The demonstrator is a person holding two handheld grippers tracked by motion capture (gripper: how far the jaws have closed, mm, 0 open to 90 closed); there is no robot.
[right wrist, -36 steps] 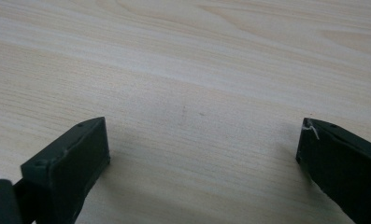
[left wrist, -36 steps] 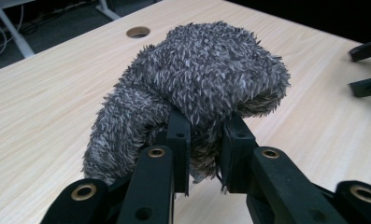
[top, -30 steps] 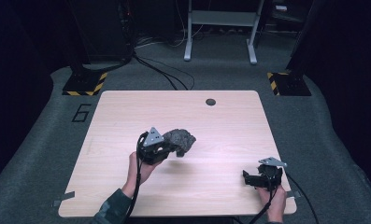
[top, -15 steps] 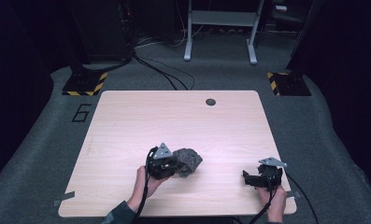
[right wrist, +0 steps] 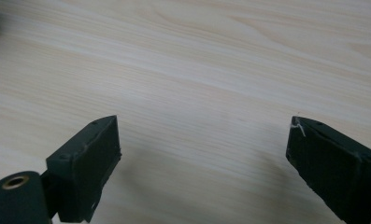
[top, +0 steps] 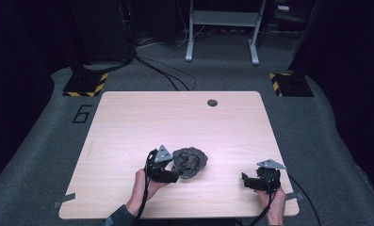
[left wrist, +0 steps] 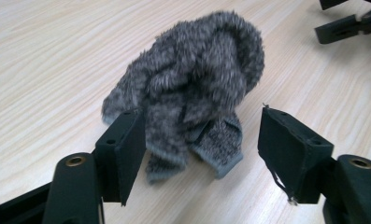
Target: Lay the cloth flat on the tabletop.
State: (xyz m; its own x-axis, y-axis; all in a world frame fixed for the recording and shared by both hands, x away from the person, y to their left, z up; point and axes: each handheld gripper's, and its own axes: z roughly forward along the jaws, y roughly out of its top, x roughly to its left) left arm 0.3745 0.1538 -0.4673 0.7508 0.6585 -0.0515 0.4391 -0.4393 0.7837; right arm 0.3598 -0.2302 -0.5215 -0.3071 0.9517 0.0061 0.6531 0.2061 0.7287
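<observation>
**Two grippers, one furry bundle just let go**

Two things matter on the broad, pale wood-grain tabletop (top: pixel 128 122), and the bigger of them is the crumpled grey furry fabric bundle (top: pixel 190 162), which lies on the near half of the table, a little left of centre. In the left gripper view the bundle (left wrist: pixel 192 88) sits slumped on the wood with a knitted grey cuff or hem folded out at its near edge, between the two black jaws.

Next in size, the left gripper (top: pixel 169 172) rests at the bundle's near-left side. Its jaws have just been opening: the bundle's lower fold lies between them, the left pad touching or nearly touching the fur while the right pad stands clear of it, so nothing is clamped. The right gripper (top: pixel 247 180) sits well apart from the bundle near the table's right front corner, jaws spread wide over bare wood (right wrist: pixel 197 93) with nothing between them, having eased in slightly.

By my reading, the step in hand is the release: the bundle has been set down and the grip let off. The next move likely calls for drawing the left gripper back without snagging the pile on its pad, or, if the fabric is to be spread or folded, bringing the right gripper across to take a second edge.

A small dark round grommet (top: pixel 212 102) marks the table's far side.
</observation>
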